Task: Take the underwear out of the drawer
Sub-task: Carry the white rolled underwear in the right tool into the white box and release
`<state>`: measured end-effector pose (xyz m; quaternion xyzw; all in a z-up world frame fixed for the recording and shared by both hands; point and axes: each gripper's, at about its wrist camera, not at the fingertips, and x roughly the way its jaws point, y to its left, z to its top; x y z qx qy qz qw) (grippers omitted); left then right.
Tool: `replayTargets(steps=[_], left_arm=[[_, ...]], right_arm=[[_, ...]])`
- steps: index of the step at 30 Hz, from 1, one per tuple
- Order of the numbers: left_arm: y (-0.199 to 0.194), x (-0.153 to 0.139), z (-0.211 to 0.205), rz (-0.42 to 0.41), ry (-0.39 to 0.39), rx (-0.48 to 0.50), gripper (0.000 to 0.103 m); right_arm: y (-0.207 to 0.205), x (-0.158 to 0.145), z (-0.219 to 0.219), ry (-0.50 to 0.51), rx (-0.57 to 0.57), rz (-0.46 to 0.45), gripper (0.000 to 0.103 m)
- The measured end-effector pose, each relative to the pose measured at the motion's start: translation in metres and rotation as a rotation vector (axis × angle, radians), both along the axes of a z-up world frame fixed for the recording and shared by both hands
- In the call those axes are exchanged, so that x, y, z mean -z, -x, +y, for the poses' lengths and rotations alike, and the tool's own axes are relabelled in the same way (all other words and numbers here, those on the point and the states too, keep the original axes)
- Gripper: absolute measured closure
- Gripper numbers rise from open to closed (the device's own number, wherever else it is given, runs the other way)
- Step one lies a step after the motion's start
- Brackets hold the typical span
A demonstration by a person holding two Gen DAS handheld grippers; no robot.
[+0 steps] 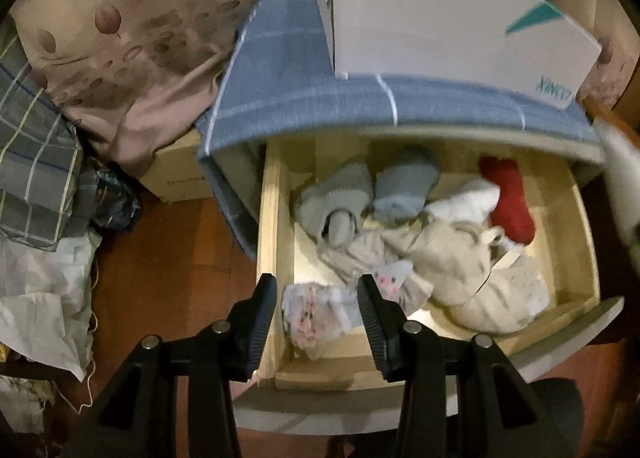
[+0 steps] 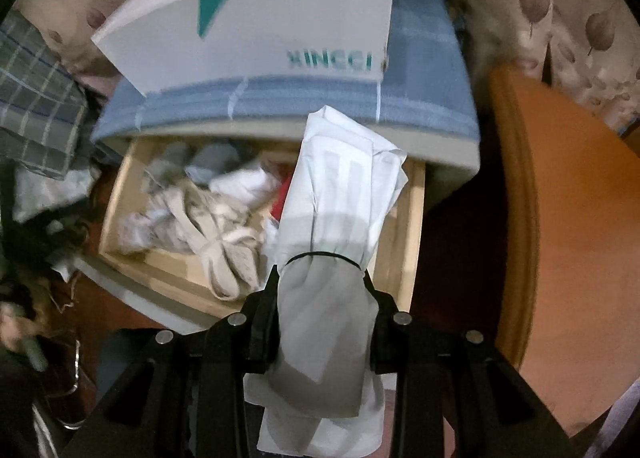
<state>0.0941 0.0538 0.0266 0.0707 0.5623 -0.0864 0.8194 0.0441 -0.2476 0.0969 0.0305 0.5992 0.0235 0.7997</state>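
The wooden drawer point(image 1: 276, 217) stands pulled open, full of rolled and crumpled underwear and socks: grey rolls point(image 1: 340, 197), a red piece point(image 1: 508, 197), beige pieces point(image 1: 460, 258) and a floral white piece point(image 1: 316, 314). My left gripper point(image 1: 318, 318) is open above the drawer's front left corner, its fingers either side of the floral piece, apart from it. My right gripper point(image 2: 322, 298) is shut on a rolled white piece of underwear point(image 2: 336, 197) bound by a black band, held above the drawer point(image 2: 120, 193). This white bundle shows blurred at the left wrist view's right edge point(image 1: 620, 177).
A white box point(image 1: 440, 17) sits on the cabinet's blue checked cloth point(image 1: 280, 77). Bedding with a leaf print point(image 1: 120, 37), a plaid cloth point(image 1: 32, 161) and plastic bags point(image 1: 40, 298) lie left. An orange wooden board point(image 2: 568, 238) stands right of the drawer.
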Motion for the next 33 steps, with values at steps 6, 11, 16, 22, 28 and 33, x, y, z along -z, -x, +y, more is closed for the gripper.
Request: replayTargets(steps=[6, 11, 16, 22, 28, 33], left_arm=[[0.009, 0.020, -0.002, 0.011, -0.021, 0.016, 0.060], [0.011, 0.022, 0.003, 0.010, -0.020, 0.007, 0.060], [0.011, 0.020, 0.005, 0.005, -0.011, -0.003, 0.060], [0.008, 0.015, 0.007, -0.005, -0.005, -0.013, 0.060], [0.003, 0.014, 0.006, -0.008, -0.016, 0.002, 0.060], [-0.003, 0.017, 0.009, 0.004, -0.003, -0.006, 0.060]], right_arm=[[-0.010, -0.054, -0.008, 0.003, 0.005, -0.112, 0.073], [-0.042, -0.097, -0.008, 0.031, 0.005, -0.191, 0.073], [-0.090, -0.123, 0.002, 0.063, -0.013, -0.252, 0.073], [-0.166, -0.118, 0.013, 0.095, -0.035, -0.256, 0.072], [-0.229, -0.071, 0.022, 0.118, -0.022, -0.142, 0.072], [-0.258, -0.038, 0.026, 0.121, -0.012, -0.045, 0.071]])
